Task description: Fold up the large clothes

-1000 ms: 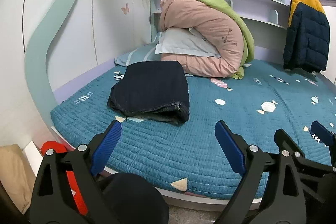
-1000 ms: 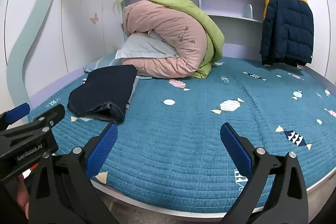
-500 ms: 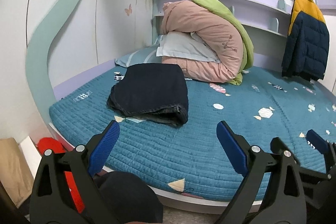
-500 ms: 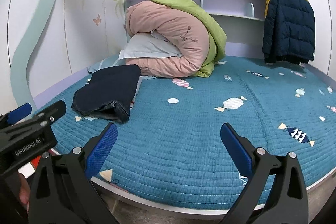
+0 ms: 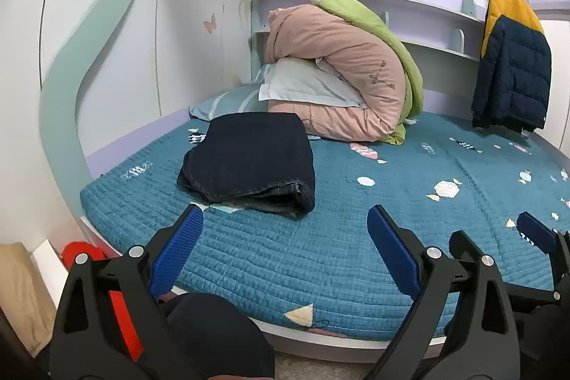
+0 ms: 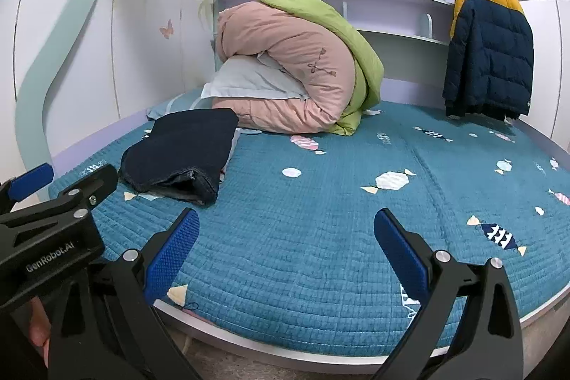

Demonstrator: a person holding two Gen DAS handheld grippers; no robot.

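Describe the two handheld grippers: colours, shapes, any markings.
Both the left gripper and the right gripper have black, angular plastic arms with silver screws and two fingers faced with textured blue pads. In the right wrist view, the left gripper's body carries white "GenRobot.AI" lettering. No cables show.

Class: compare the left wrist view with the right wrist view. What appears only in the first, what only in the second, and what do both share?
Only the left wrist view shows the red object and tan bag on the floor beside the bed, plus a dark rounded shape just below the left gripper.

Only the right wrist view shows the "GenRobot.AI" lettering on the other gripper's body, and a bit of a hand.

Both show the folded dark jeans, teal quilted bed cover, pink and green duvet, hanging yellow and navy jacket, and the right gripper; both sets of jaws open.
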